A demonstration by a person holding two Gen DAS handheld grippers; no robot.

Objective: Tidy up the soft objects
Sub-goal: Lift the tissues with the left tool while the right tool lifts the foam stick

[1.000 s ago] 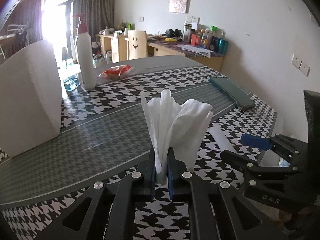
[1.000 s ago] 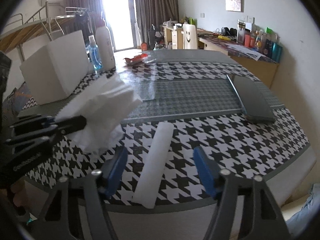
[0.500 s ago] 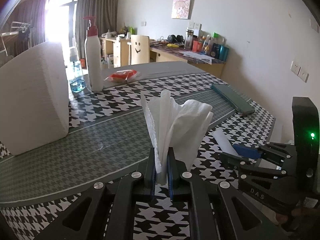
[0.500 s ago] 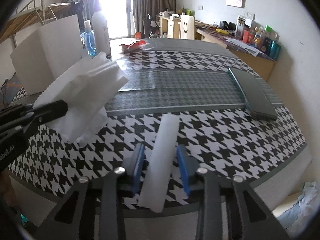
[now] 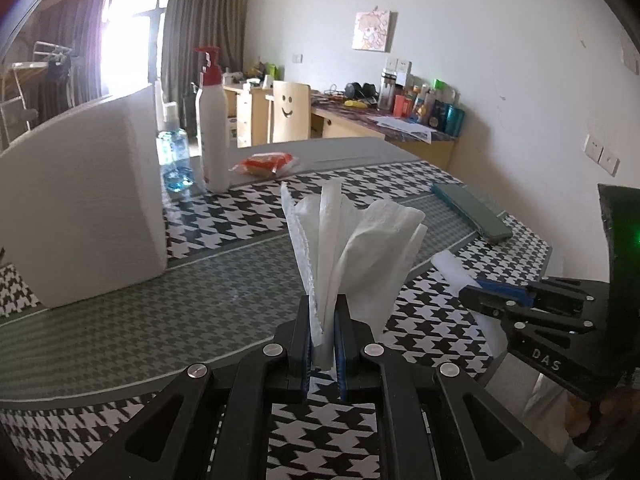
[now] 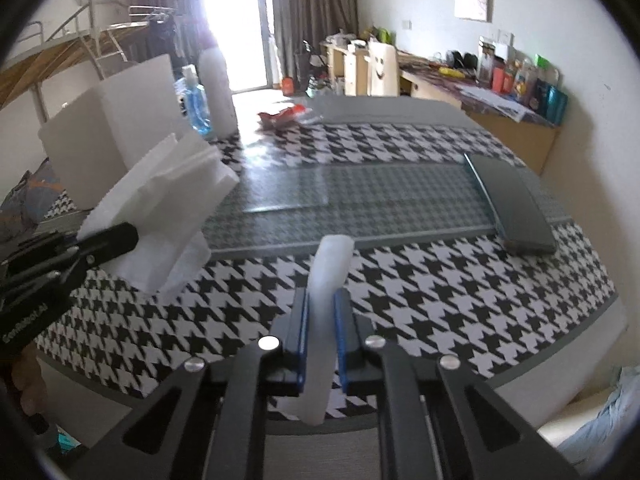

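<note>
The roll (image 6: 326, 300) is clamped by the right gripper (image 6: 321, 312) at lower centre, its long axis pointing away along the fingers. The tissue (image 5: 348, 248) is gripped by the left gripper (image 5: 323, 320).

The left gripper (image 5: 323, 322) is clamped on a bunch of tissue (image 5: 352, 248), which fans upward from between its blue pads (image 5: 306, 332); it tilts downward, raised off the table. The right gripper (image 6: 320, 322) points more steeply down, its jaws just closed on a white roll (image 6: 326, 280), pads pressing both sides. It sits low to the right of the left one, near it but apart. A bit of hand shows beneath each gripper.
</note>
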